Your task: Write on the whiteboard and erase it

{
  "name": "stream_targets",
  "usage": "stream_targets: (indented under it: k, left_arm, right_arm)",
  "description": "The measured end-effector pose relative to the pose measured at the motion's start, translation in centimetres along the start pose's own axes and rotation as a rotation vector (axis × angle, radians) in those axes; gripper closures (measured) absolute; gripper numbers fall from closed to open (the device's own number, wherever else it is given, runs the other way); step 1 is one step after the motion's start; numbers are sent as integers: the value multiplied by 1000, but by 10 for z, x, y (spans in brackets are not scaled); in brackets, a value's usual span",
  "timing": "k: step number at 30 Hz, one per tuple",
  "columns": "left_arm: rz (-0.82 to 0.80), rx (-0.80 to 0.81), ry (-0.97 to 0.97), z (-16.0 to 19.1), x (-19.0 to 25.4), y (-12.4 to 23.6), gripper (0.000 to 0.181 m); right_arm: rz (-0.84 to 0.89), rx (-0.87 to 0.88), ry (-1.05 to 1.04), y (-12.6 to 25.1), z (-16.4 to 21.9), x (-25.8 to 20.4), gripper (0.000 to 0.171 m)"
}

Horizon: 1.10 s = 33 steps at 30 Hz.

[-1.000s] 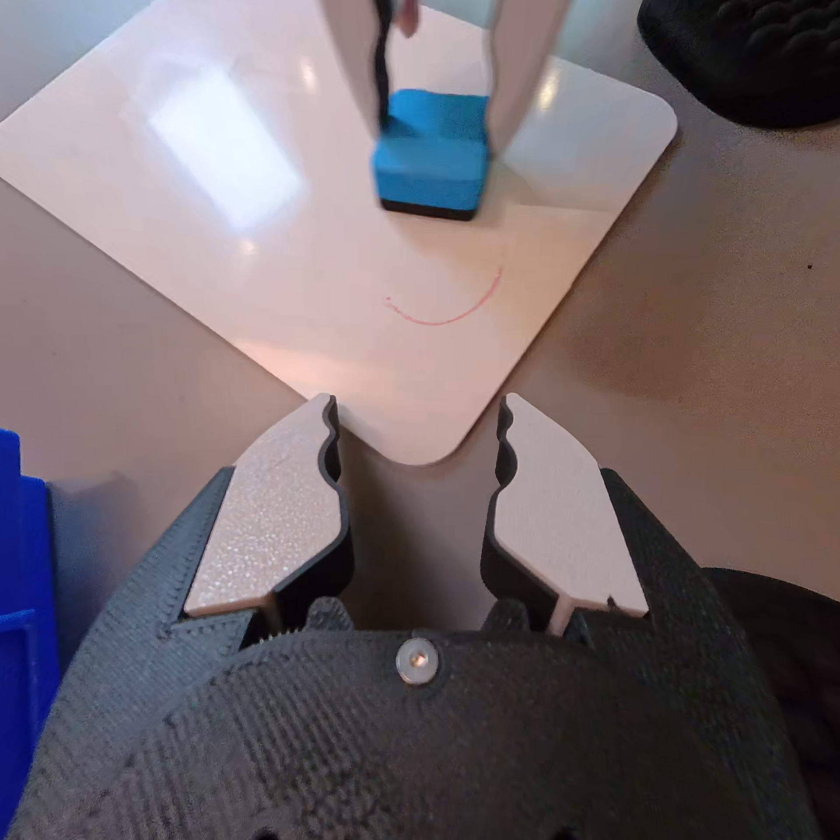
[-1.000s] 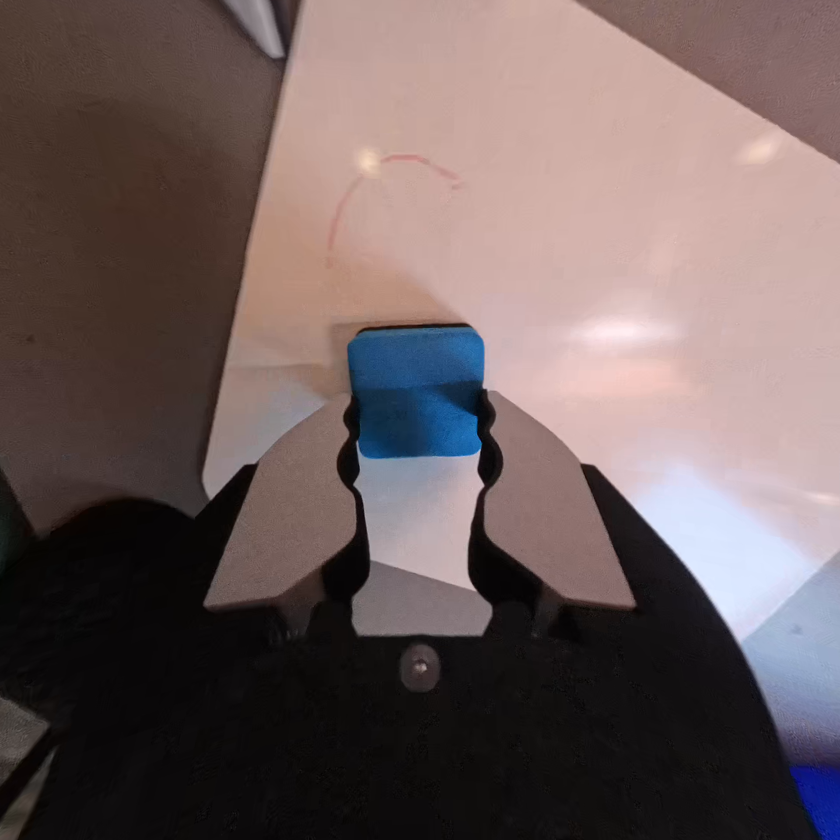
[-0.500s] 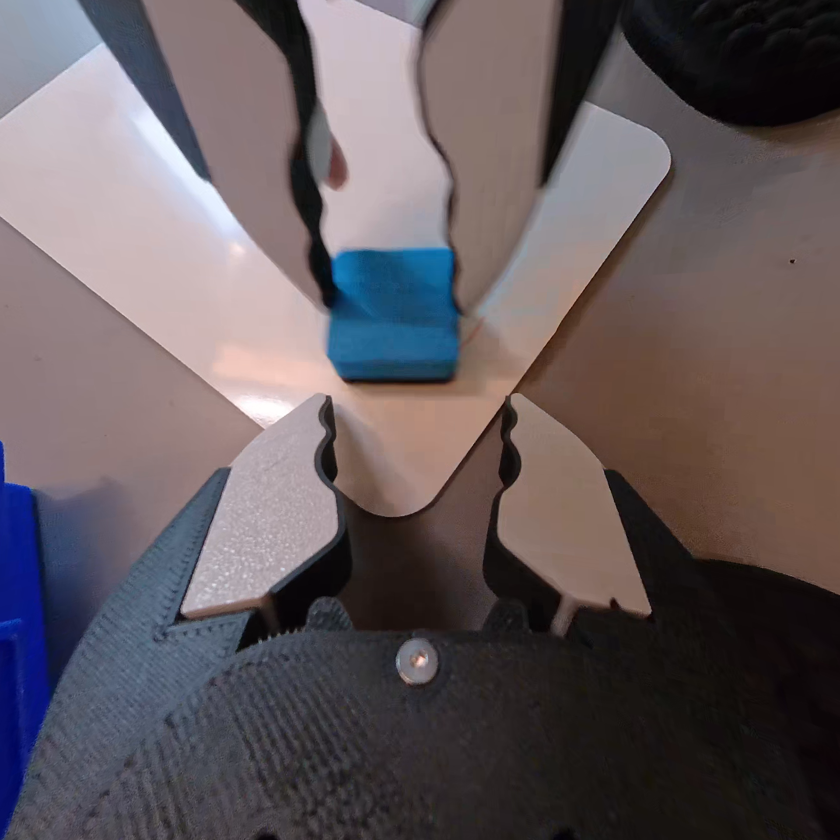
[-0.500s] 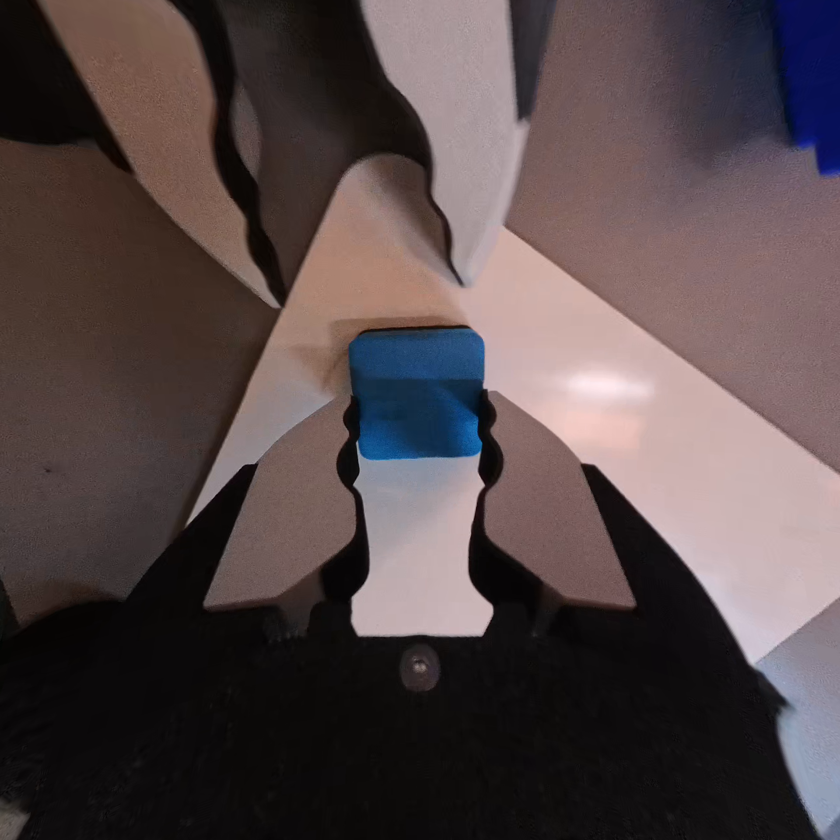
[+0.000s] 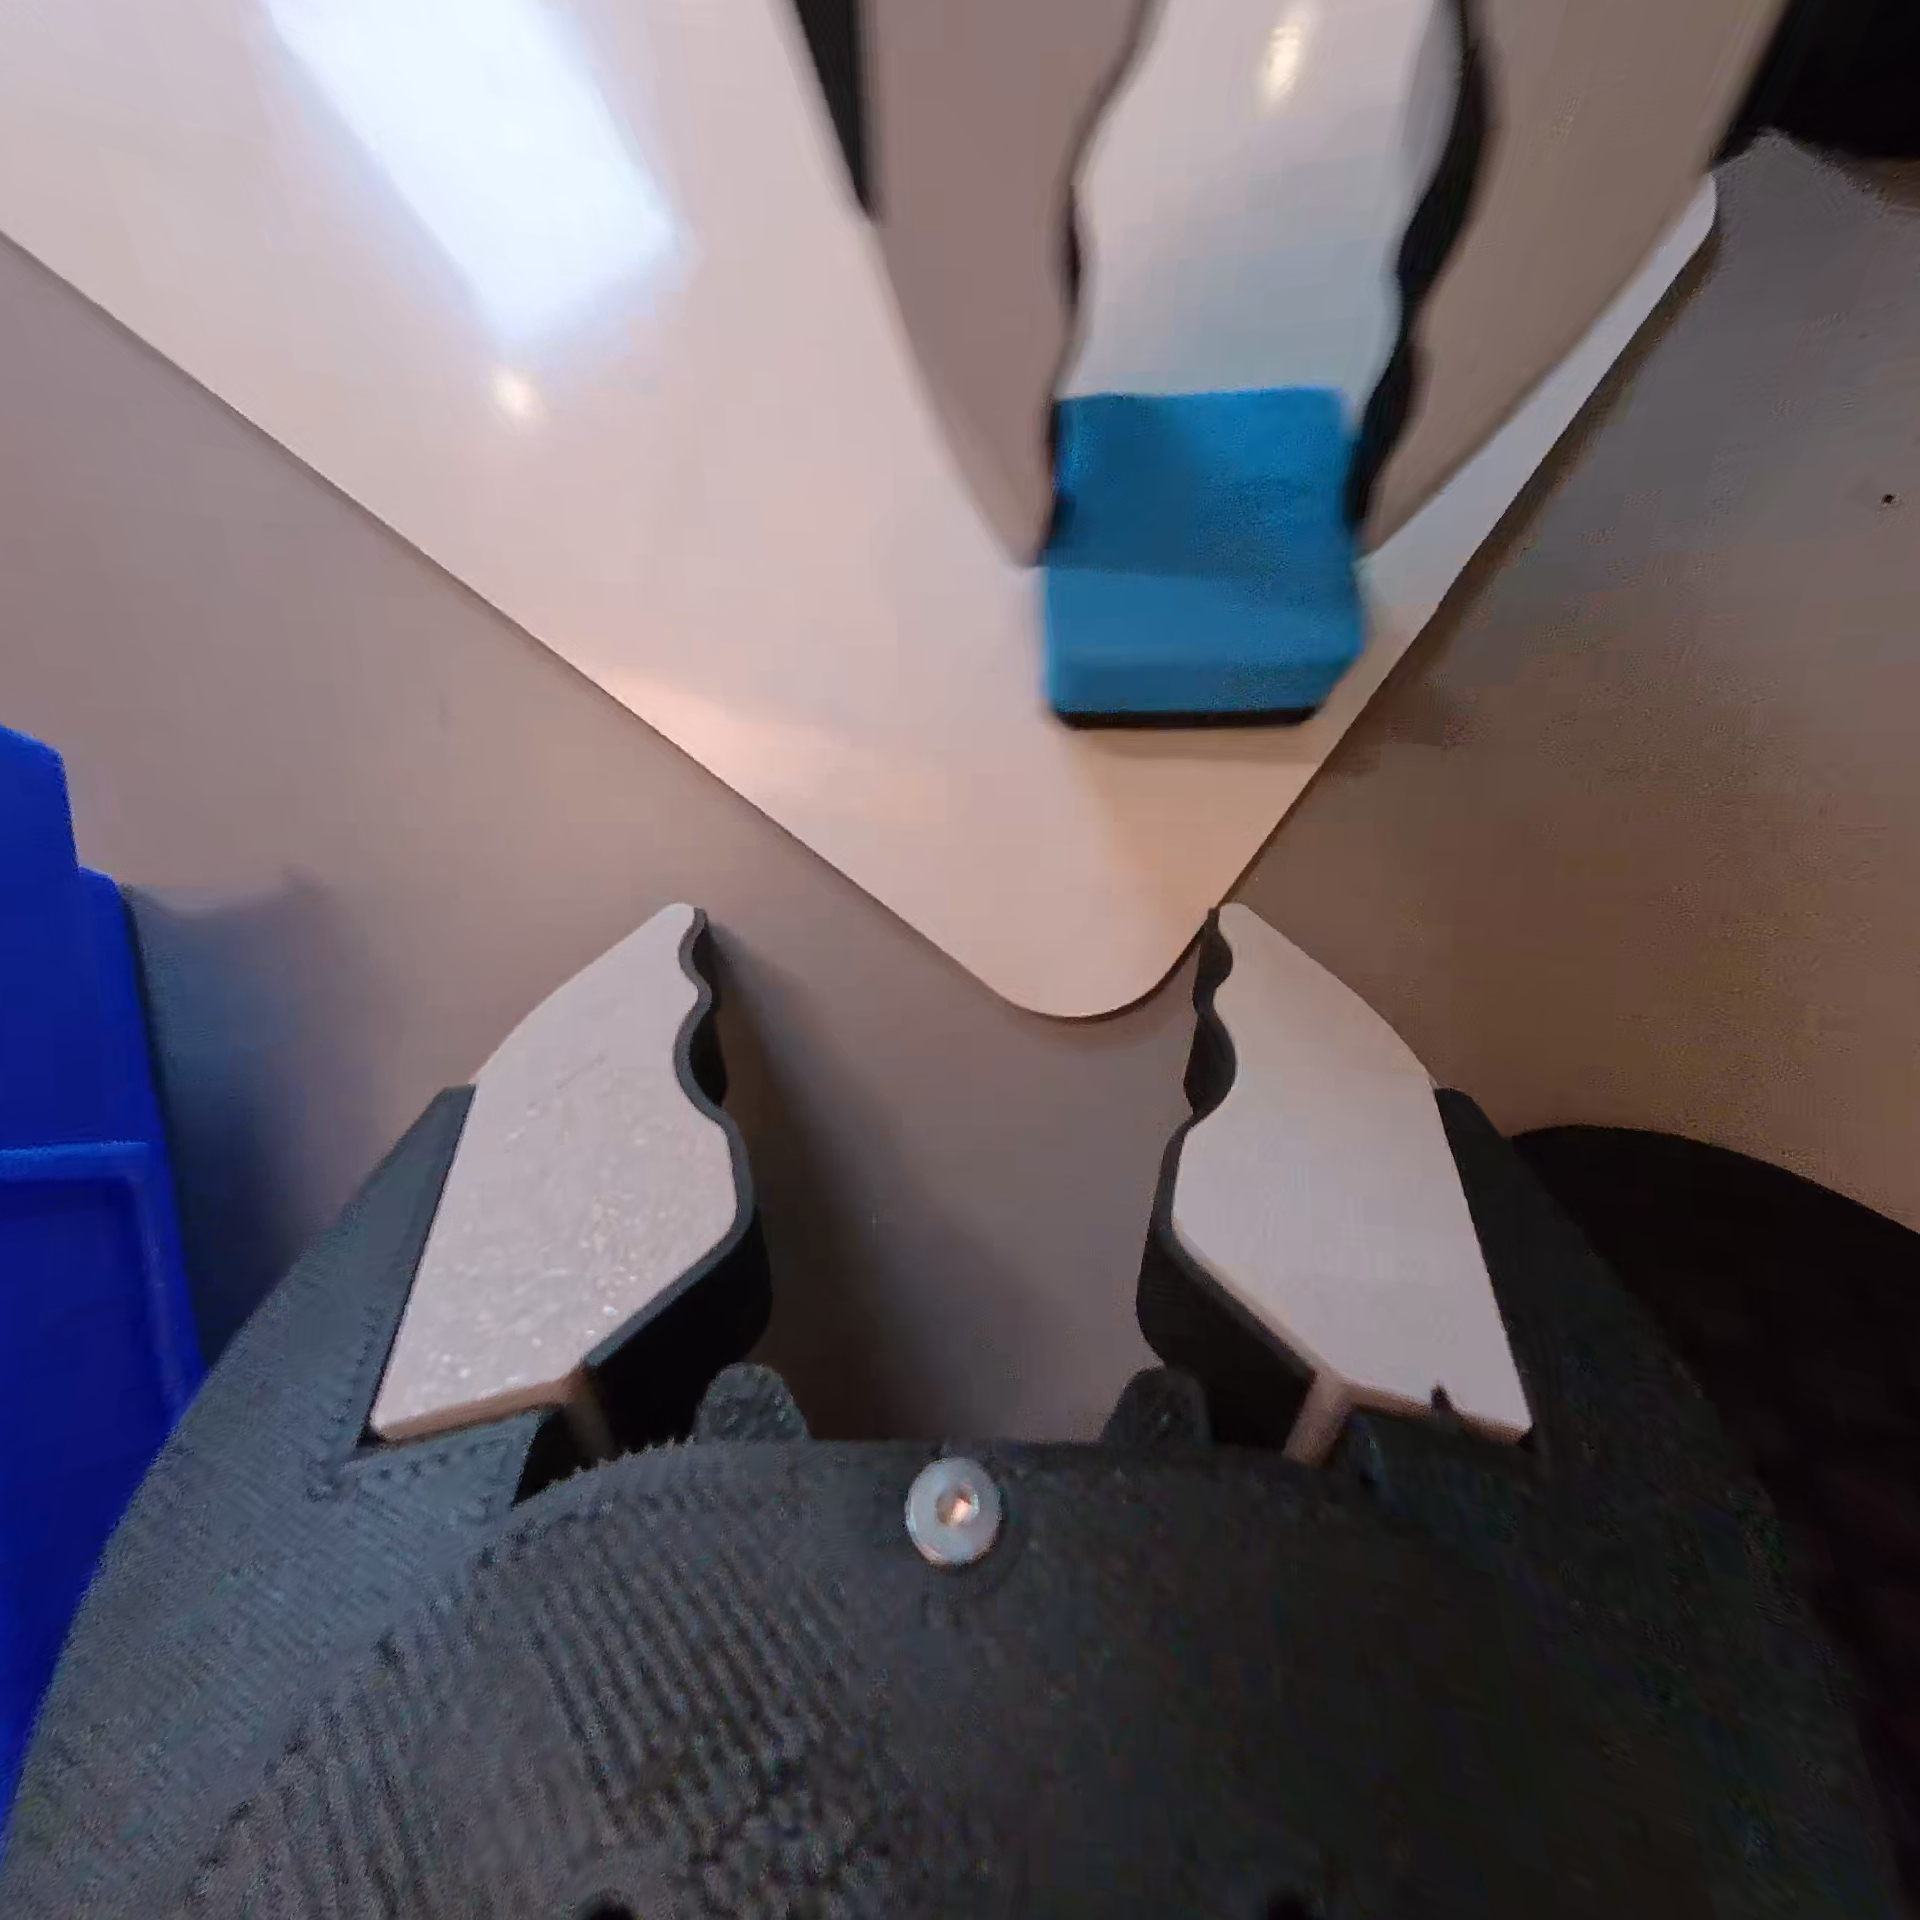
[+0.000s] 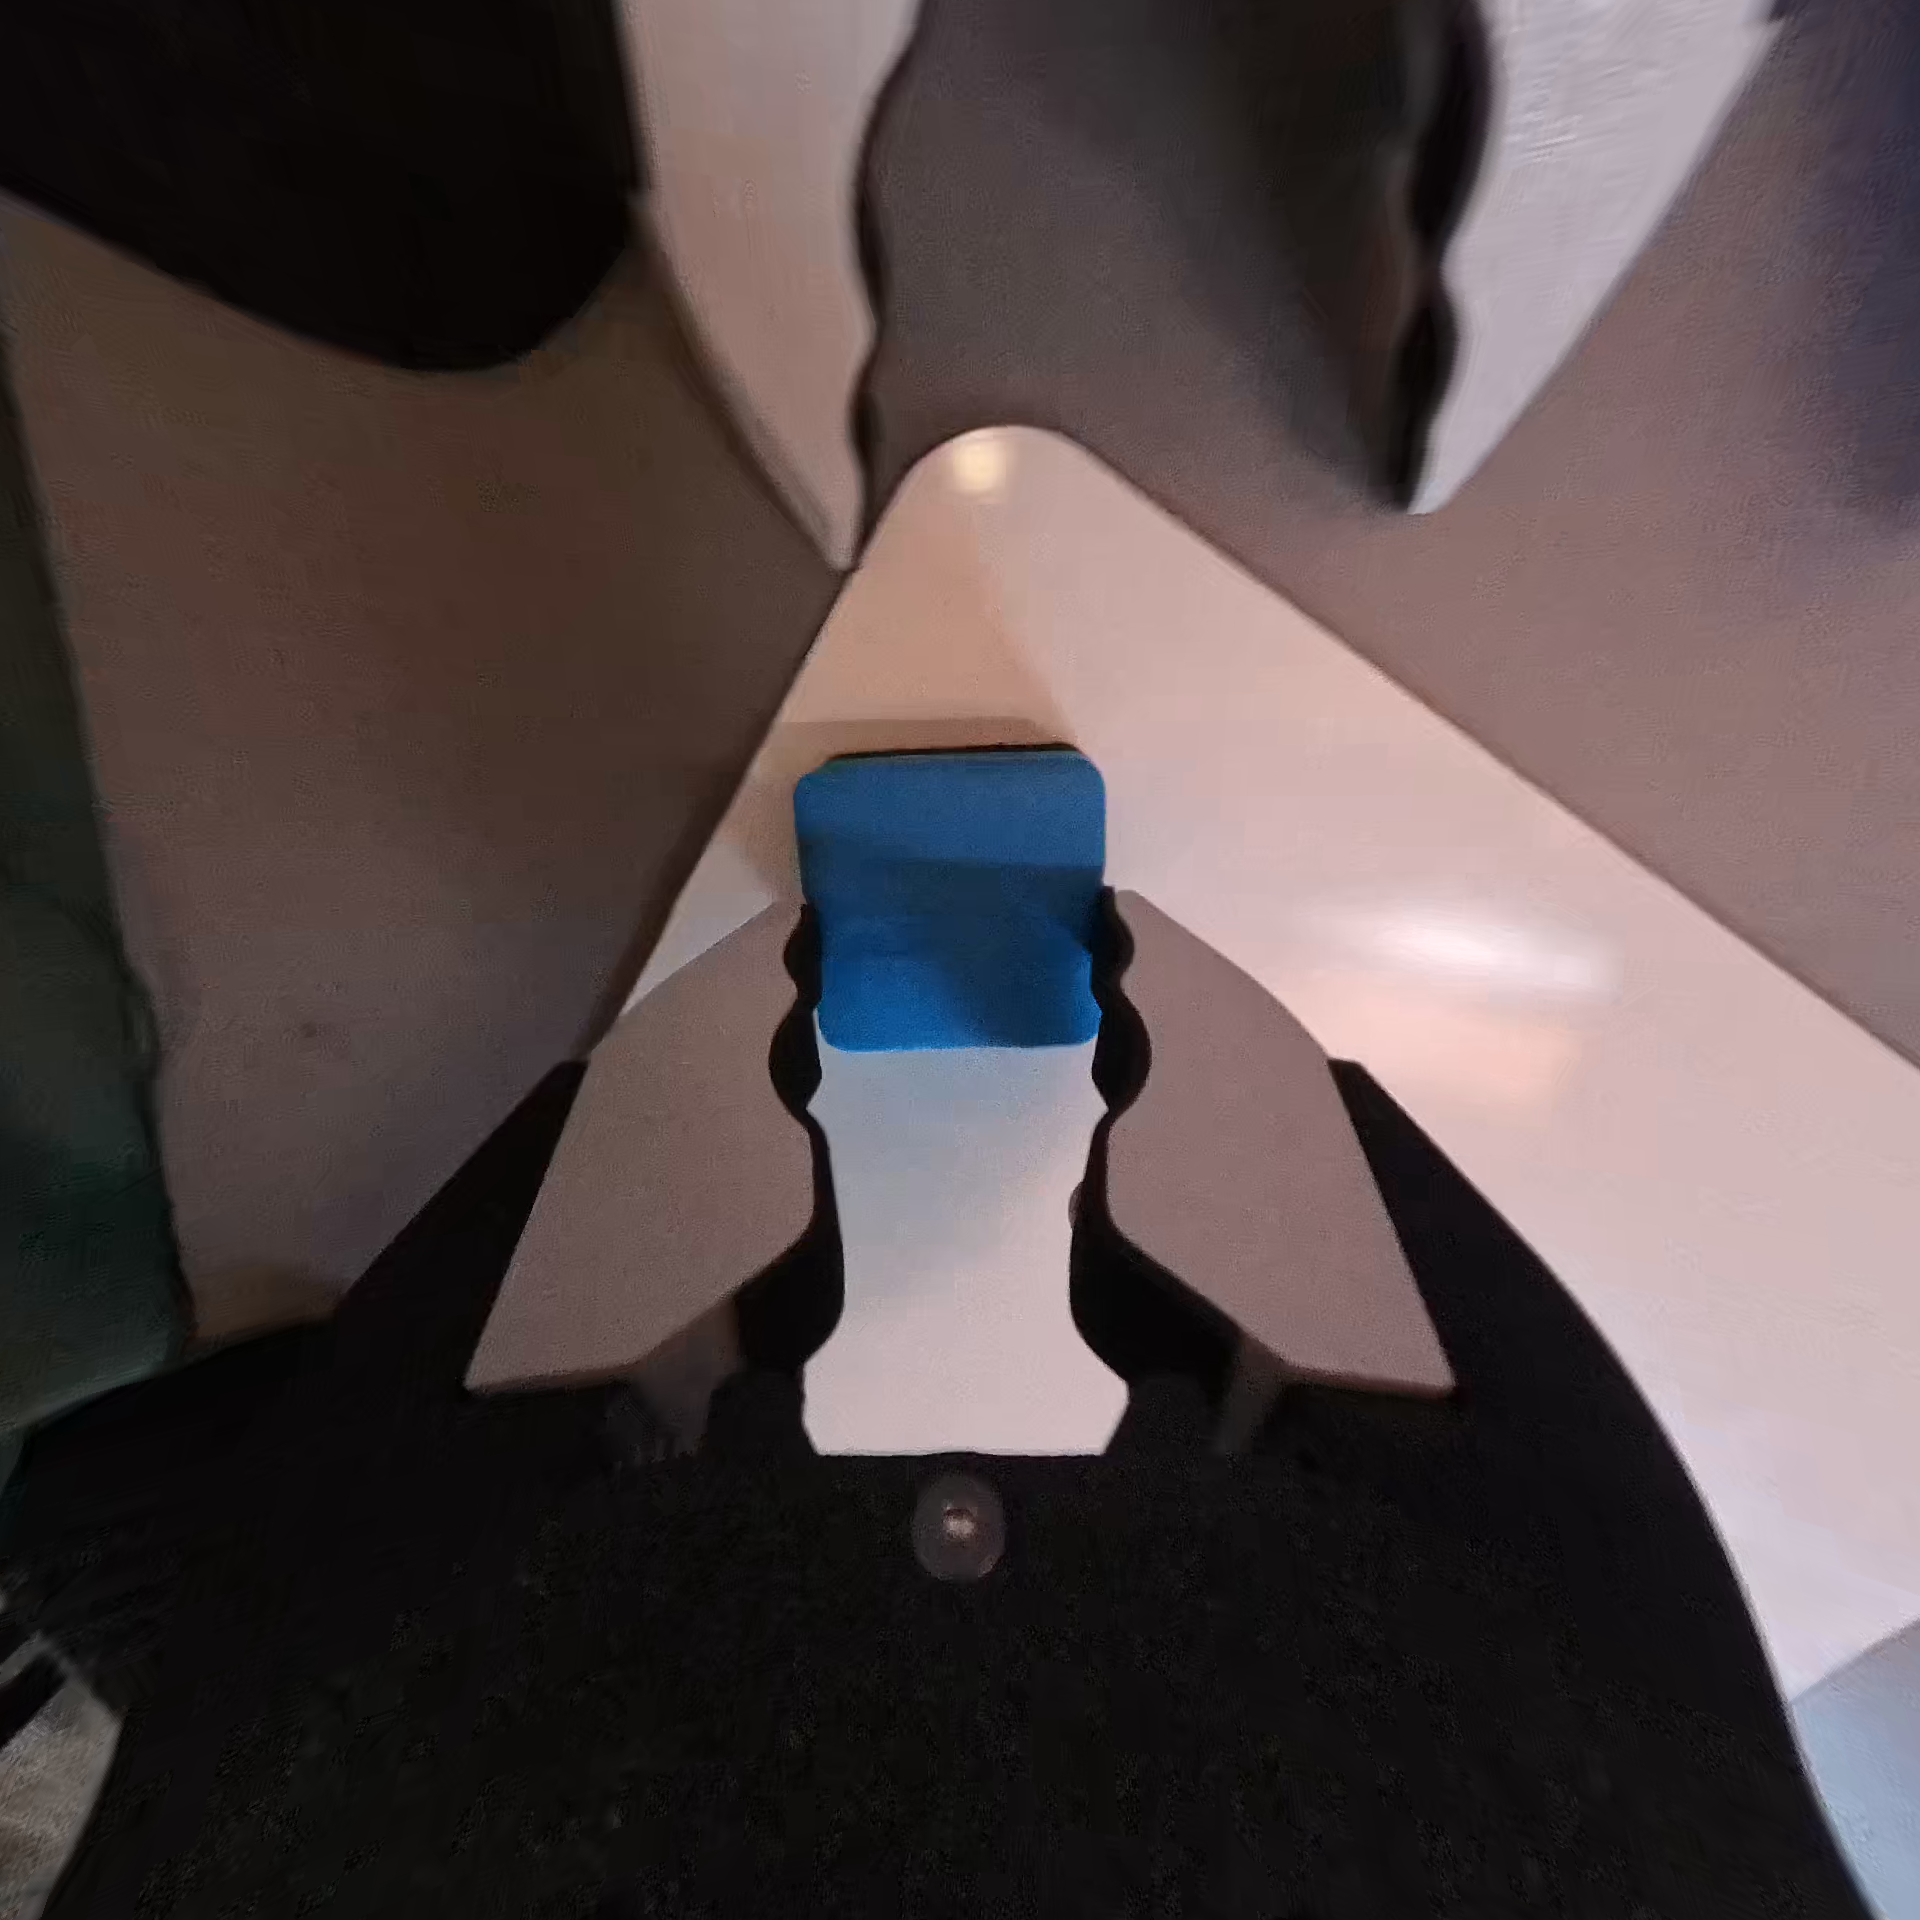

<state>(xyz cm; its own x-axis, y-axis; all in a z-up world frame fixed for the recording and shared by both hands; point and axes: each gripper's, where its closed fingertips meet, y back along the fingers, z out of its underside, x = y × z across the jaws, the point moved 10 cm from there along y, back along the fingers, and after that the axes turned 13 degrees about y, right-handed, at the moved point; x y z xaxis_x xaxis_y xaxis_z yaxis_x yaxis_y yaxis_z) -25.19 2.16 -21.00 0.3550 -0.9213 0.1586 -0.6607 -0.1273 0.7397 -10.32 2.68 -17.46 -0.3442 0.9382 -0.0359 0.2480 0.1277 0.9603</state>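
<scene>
The white whiteboard (image 5: 644, 540) lies flat on the brown table, its rounded near corner just ahead of my left gripper (image 5: 951, 925), which is open and empty over the table. My right gripper (image 6: 951, 914) is shut on the blue eraser (image 6: 945, 894) and presses its dark underside onto the board near the right edge by that corner. The eraser also shows in the left wrist view (image 5: 1200, 561) between the right gripper's fingers (image 5: 966, 343). No red line shows on the visible part of the board. The left gripper appears blurred at the top of the right wrist view (image 6: 1132, 530).
A blue bin (image 5: 62, 1195) stands close to the left of my left gripper. A black object (image 5: 1683, 1174) lies on the table at the right, also seen in the right wrist view (image 6: 312, 177). Bare brown table (image 5: 1621, 727) lies right of the board. About 7 cm separates my left fingertips from my right.
The right gripper swept the eraser across the board toward the near corner, then to the right edge. The red curved line is gone from view. The left gripper's jaws stand slightly wider.
</scene>
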Motion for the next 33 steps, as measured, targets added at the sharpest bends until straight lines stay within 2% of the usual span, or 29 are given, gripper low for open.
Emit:
stream_targets:
  k: [2, 4, 6, 9, 11, 13, 15, 18, 20, 23, 25, 28, 30, 33]
  left_arm:
    - [-3, 7, 2, -1, 0, -1, 93]
    - [0, 11, -1, -1, 1, -2, 96]
    - [4, 17, -4, -1, 1, -2, 97]
    - [6, 19, -6, -1, 1, -2, 97]
    - [6, 21, -7, -1, 2, -2, 98]
    - [7, 28, -12, -2, 2, -3, 100]
    - [11, 32, -17, -3, 2, -4, 101]
    - [13, 32, -19, -2, 2, -4, 101]
    - [11, 36, -18, -2, 2, -4, 101]
    - [16, 33, -22, -3, 2, -4, 102]
    - [22, 36, -27, -3, 1, -4, 102]
    - [21, 44, -29, -2, 1, -4, 102]
    - [20, 47, -30, -2, 2, -4, 102]
    - [25, 47, -36, -2, 2, -5, 105]
  right_arm:
    - [-15, -16, 10, 3, 10, -9, 120]
    - [49, -37, -66, 8, 23, 9, 120]
    - [78, 0, -116, 6, 19, 19, 120]
    - [53, 39, -2, -1, 3, -15, 120]
    - [36, 21, -21, 3, 16, -24, 120]
    - [96, -23, -127, 10, 35, -5, 120]
    - [122, 4, -170, 9, 30, 5, 120]
    - [88, 50, -31, -2, 4, -30, 120]
    - [46, 0, -2, 2, 14, -46, 120]
    - [109, 1, -144, 11, 39, -18, 120]
    - [145, 74, -209, 8, 35, -1, 120]
    - [106, 111, -69, -2, 11, -29, 120]
    - [56, 70, -29, 2, 18, -45, 120]
    - [114, 16, -148, 12, 46, -16, 120]
